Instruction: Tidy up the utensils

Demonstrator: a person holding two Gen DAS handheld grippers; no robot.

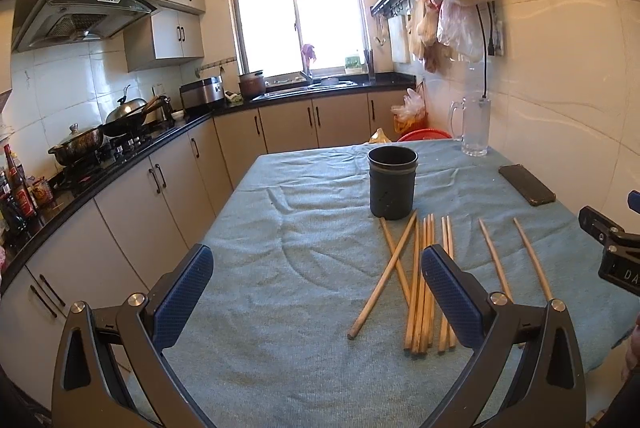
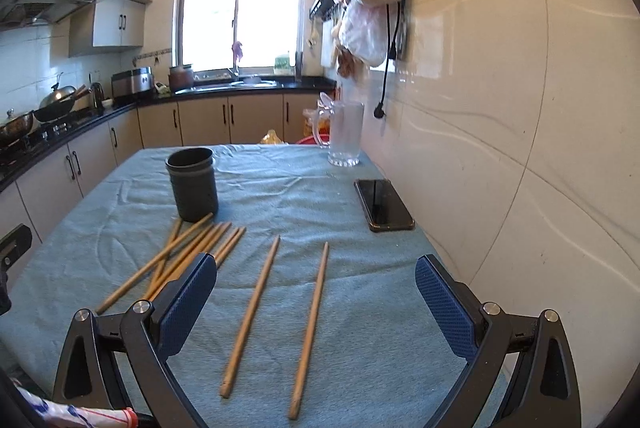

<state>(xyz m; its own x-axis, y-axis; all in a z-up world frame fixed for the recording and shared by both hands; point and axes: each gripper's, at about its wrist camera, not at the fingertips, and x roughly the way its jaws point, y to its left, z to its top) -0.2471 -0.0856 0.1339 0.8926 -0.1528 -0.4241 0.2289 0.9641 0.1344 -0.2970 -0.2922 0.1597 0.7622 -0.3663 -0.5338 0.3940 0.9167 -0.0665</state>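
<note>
While both grippers hover with fingers spread wide and empty, the table's blue cloth [image 2: 360, 308] carries everything. A dark holder cup [image 2: 193, 184] stands upright just beyond the heaped chopsticks [image 1: 420, 292]; two loose chopsticks [image 2: 280, 312] lie apart, between the right gripper [image 2: 316, 304] fingers. Crossed sticks could roll or scatter if the left gripper [image 1: 316, 288] pinches several. A glass mug [image 2: 346, 134] and phone [image 2: 384, 204] sit clear, near the wall.
</note>
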